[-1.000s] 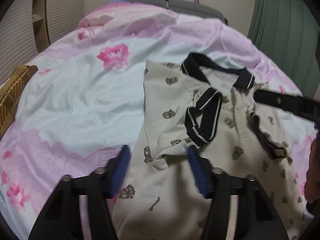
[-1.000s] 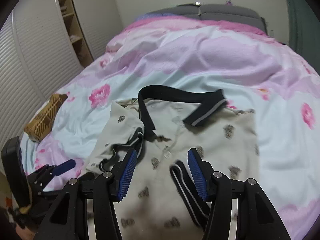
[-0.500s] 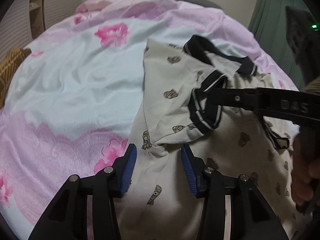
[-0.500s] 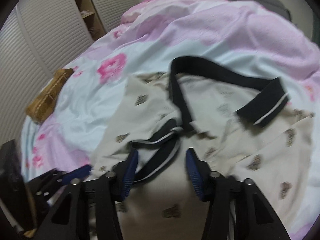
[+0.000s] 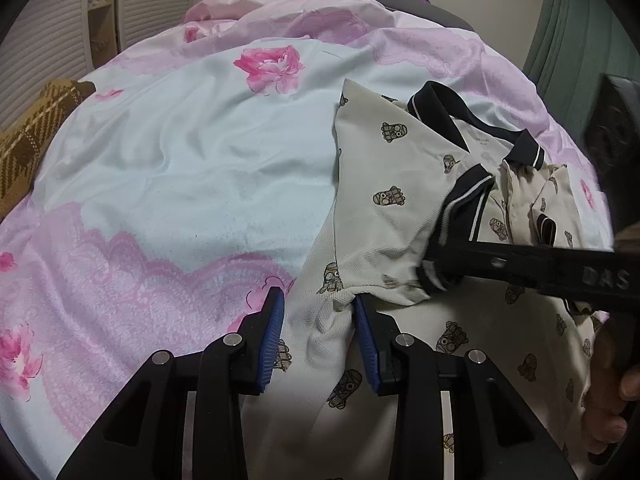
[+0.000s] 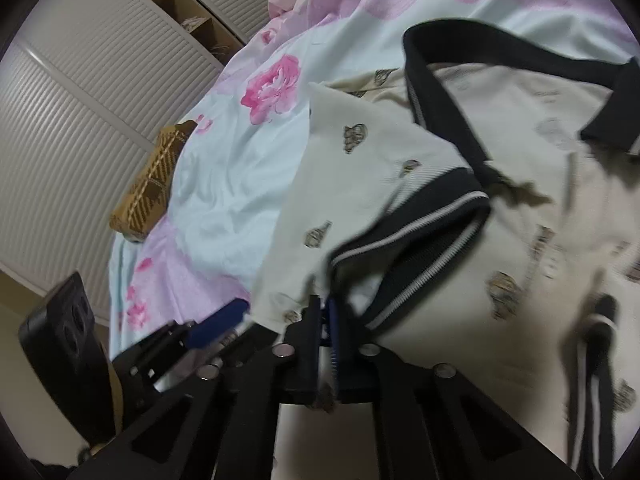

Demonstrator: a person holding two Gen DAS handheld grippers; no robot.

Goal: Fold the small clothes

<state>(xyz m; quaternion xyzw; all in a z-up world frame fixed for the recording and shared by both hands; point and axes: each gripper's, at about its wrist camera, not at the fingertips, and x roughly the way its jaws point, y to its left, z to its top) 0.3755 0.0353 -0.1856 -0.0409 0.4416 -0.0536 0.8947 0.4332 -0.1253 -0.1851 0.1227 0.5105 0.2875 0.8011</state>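
Observation:
A small cream polo shirt with a dark collar and dark striped sleeve cuffs lies on the bed; it also shows in the right wrist view. Its left sleeve is folded inward over the chest. My left gripper is partly open, its blue pads either side of a ridge of shirt fabric under the sleeve. My right gripper is shut on the sleeve near its striped cuff. From the left wrist view the right gripper reaches in from the right, pinching the cuff.
The shirt lies on a pale blue and pink floral duvet. A brown plaid folded cloth sits at the bed's left edge. White louvred wardrobe doors stand to the left, a green curtain to the right.
My right gripper has closed on the sleeve cuff and swung left and tilted. My left gripper has narrowed around the fabric ridge under the sleeve.

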